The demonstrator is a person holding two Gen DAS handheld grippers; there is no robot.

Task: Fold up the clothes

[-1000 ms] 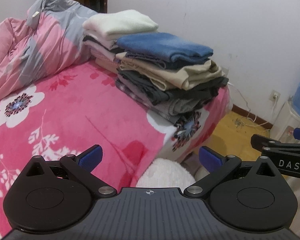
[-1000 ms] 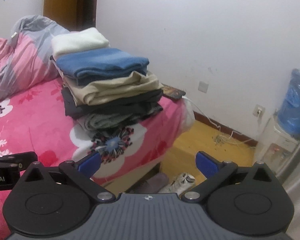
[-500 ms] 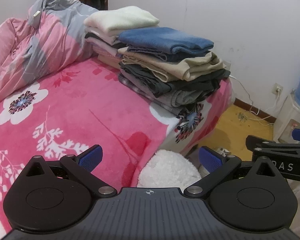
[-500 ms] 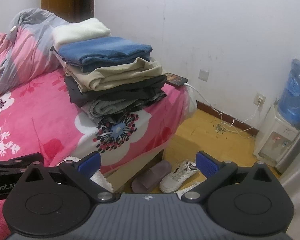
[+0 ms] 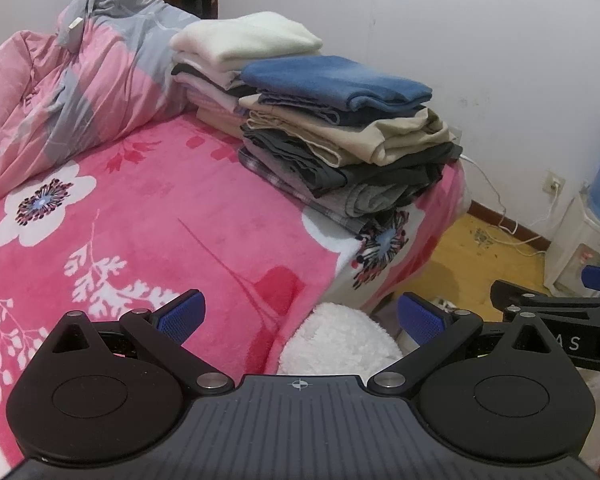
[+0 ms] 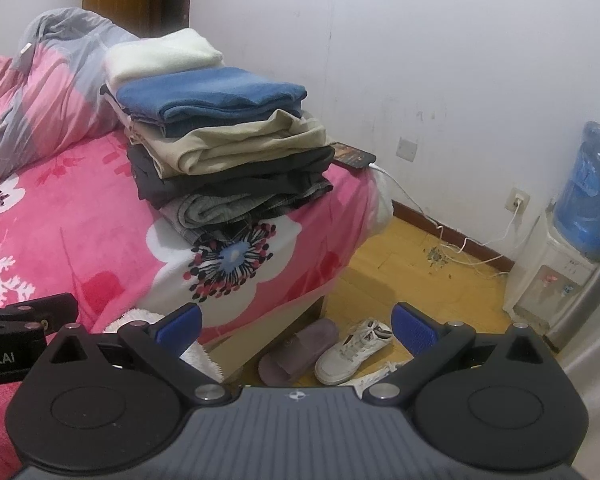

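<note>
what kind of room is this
Most likely a bedroom in a home: a bed with a pink floral blanket, a rumpled quilt, stacks of folded clothes, and shoes on the floor.

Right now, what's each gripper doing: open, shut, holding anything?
Left gripper: jaws open, holding nothing, above the white fluffy item.
Right gripper: jaws open, holding nothing.

I'm counting two stacks of folded clothes (image 5: 340,136), one quilt (image 5: 80,80), one slipper (image 6: 296,350), two sneakers (image 6: 352,350), one water bottle (image 6: 588,196).
</note>
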